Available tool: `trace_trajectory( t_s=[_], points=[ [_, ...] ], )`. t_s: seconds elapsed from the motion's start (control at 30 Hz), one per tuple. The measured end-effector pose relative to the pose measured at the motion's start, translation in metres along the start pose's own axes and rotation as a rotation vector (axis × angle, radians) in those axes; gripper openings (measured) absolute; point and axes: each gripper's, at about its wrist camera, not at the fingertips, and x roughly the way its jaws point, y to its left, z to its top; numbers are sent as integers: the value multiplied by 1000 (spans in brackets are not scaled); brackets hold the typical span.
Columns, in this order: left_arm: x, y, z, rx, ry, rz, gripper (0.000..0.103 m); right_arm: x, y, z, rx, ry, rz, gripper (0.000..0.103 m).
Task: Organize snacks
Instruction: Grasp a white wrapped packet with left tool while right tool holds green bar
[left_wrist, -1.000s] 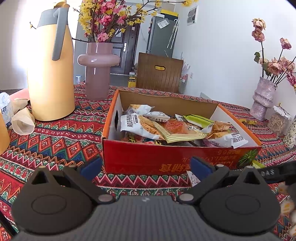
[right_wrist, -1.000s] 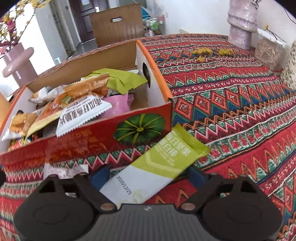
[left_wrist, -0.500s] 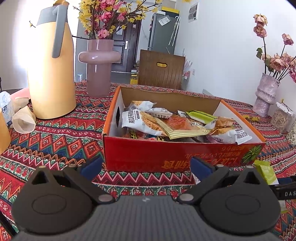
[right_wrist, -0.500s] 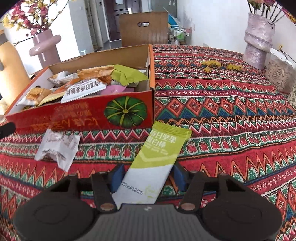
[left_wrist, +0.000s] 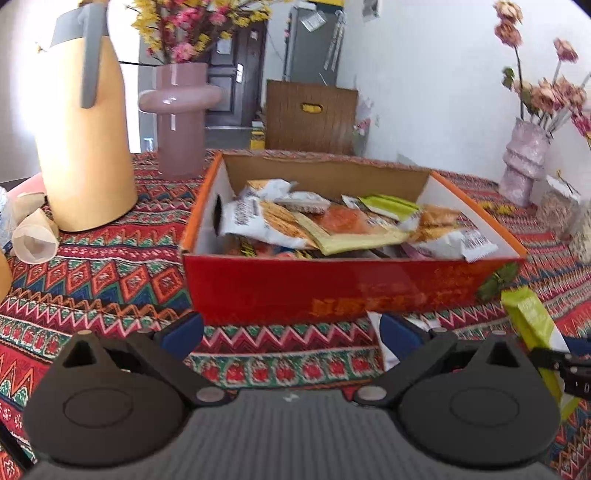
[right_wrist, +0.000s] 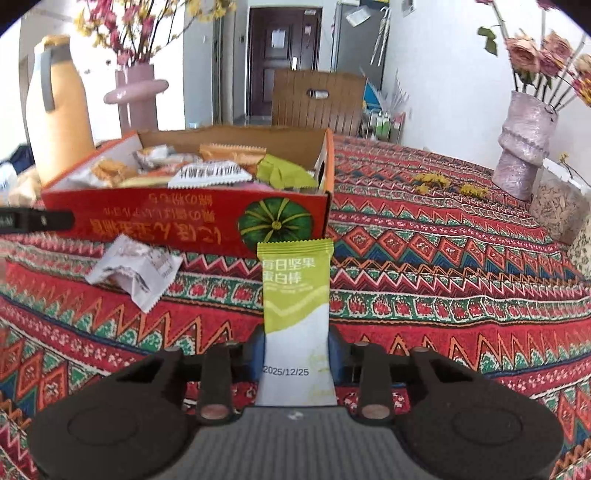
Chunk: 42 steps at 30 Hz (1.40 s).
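Beside the box (right_wrist: 207, 221), the right tool (right_wrist: 295, 354) clamps a green bar (right_wrist: 295, 291); the left tool (left_wrist: 291, 332) gapes wide, holding nothing.

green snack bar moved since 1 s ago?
Yes. The green snack bar, now clamped by the right gripper, has swung from a diagonal lie to pointing straight at the red snack box.

Prob. a home: patterned tablecloth (right_wrist: 424, 258), flower vases (right_wrist: 524, 147), fridge (left_wrist: 314, 40).

green snack bar (right_wrist: 295, 295) dated 2025/12/25
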Motion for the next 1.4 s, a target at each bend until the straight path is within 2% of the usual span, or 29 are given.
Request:
trace_trajectory(
  t_s=[0.27,0.6,0.67,0.7,0.9,0.97,1.13,1.4],
  points=[
    [5,-41,6,84,69,-6,103,-7,-19,-10,84,-88,71,32],
    [46,-86,5,113,190,-9,102,-9,-38,-16,176,-170,130,32],
    [51,-90,3,112,205,-5,94,-8,-41,-17,187,-181,134,32],
    [53,-91,3,110,213,-9,84,-8,-42,-17,190,-187,137,32],
    [51,-99,-1,136,201,-19,68,-5,-45,-21,194,-199,154,32],
    [47,-100,-2,142,189,-38,54,-6,-44,-22,195,-206,156,32],
    [40,-105,-5,168,181,-59,48,-8,-43,-23,189,-214,159,32],
    [14,-101,-6,181,135,-102,48,-18,-39,-21,171,-238,156,32]
  ],
)
